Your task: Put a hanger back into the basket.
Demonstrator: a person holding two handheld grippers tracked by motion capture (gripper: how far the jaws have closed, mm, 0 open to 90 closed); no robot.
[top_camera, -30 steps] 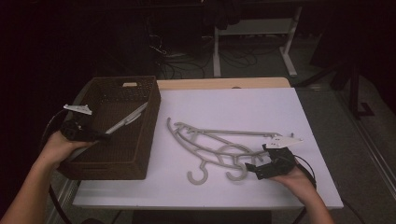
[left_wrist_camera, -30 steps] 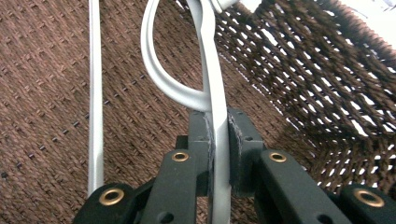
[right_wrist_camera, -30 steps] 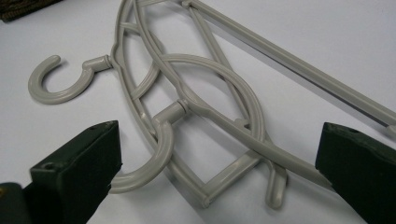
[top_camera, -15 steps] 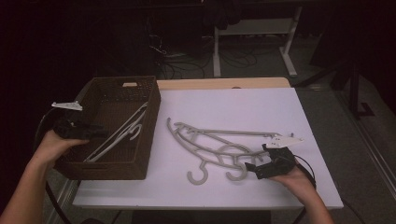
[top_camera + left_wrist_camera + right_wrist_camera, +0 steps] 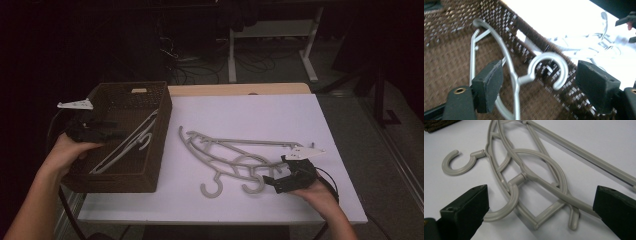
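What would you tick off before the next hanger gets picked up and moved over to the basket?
1. First hanger lies inside the basket: ok.
2. Left gripper has let go; its fingers have just been opening and stand apart from the hanger: ok.
3. Right gripper open beside the two hangers on the table: ok.
4. One hanger alone between its fingers: not ok, the two overlap.
5. Room left in the basket: ok.
6. Table edge away from the hangers: ok.

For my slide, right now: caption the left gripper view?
Open left gripper over a grey hanger lying in the brown basket.
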